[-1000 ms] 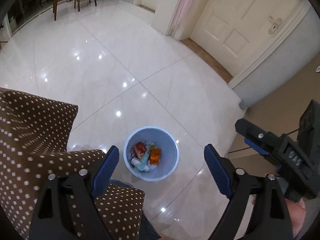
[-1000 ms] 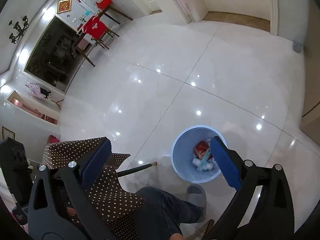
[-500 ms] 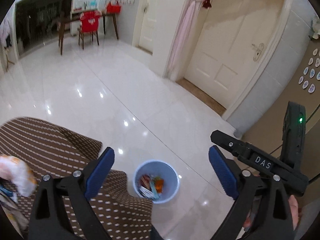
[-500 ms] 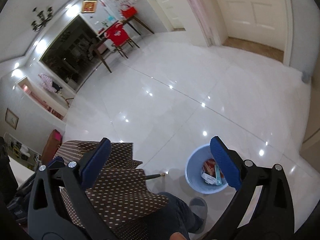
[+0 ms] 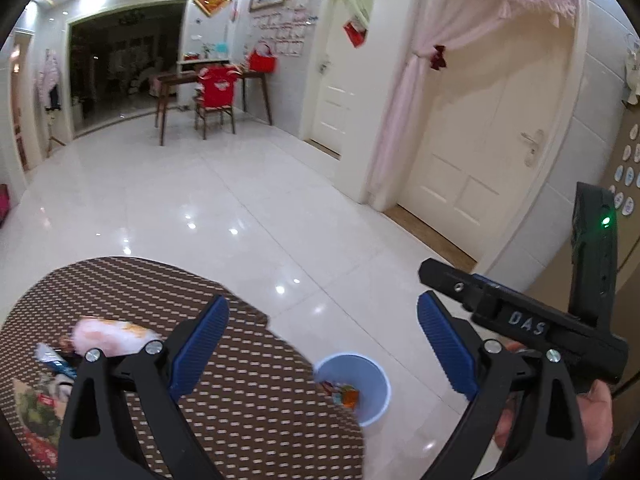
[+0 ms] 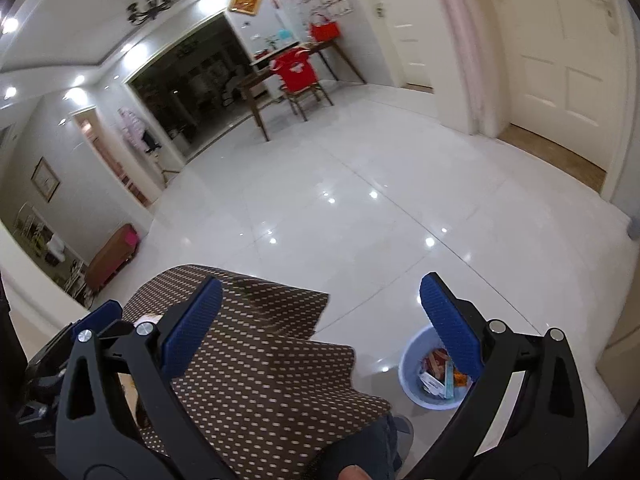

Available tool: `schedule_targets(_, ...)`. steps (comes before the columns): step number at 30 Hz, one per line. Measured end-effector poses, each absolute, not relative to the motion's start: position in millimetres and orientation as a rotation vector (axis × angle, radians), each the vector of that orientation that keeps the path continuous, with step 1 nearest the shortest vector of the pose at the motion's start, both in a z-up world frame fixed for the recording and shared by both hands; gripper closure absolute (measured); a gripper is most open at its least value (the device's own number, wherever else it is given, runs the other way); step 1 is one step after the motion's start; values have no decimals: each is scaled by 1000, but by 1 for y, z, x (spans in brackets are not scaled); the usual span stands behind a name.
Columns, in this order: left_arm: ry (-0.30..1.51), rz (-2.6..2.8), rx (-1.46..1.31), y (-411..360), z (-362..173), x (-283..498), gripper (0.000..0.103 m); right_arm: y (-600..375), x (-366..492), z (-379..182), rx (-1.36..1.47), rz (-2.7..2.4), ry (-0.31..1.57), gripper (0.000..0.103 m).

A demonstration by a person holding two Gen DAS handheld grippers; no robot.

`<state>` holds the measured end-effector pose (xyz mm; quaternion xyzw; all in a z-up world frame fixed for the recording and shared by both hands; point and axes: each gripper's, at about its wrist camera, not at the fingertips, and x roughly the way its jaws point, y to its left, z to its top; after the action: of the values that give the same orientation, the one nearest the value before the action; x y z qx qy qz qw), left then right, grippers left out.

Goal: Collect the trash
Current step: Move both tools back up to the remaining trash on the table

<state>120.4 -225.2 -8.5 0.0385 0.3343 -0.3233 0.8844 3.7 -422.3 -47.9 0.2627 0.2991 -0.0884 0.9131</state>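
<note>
While both tools hang above the table, the left gripper (image 5: 322,348) has its blue ribbed pads spread wide with nothing between them, its jaws having just been opening; the right gripper (image 6: 320,328) is likewise spread wide and empty. A brown cloth with rows of pale dots covers the table (image 5: 248,392), whose round edge stands between the tools and the floor and cuts off part of the trash bin (image 5: 360,384). That bin, a round pale-blue plastic pail, sits on the glossy white tile floor (image 5: 240,208) just beyond the table edge, with red, orange and white wrappers (image 6: 438,372) lying inside. On the cloth at the left lie more scraps: a soft pink-and-white packet (image 5: 112,334) and other packaging below it, blurred and partly hidden behind the black gripper arm. A hand (image 5: 596,416) shows at the lower right, holding the other black tool. Farther off stand a dark wooden desk (image 5: 180,80), a chair with a red cover (image 5: 216,88) and a cream panelled door (image 5: 480,148).
</note>
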Motion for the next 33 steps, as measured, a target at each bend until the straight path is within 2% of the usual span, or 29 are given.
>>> schedule_targets(12, 644, -464, 67, -120, -8, 127, 10, -347, 45, -41, 432, -15, 655, 6)
schedule_targets(23, 700, -268, -47, -4, -36, 135, 10, -238, 108, -77, 248, 184, 811, 6)
schedule_targets(33, 744, -166, -111, 45, -57, 133, 10, -168, 156, -110, 87, 262, 876, 6)
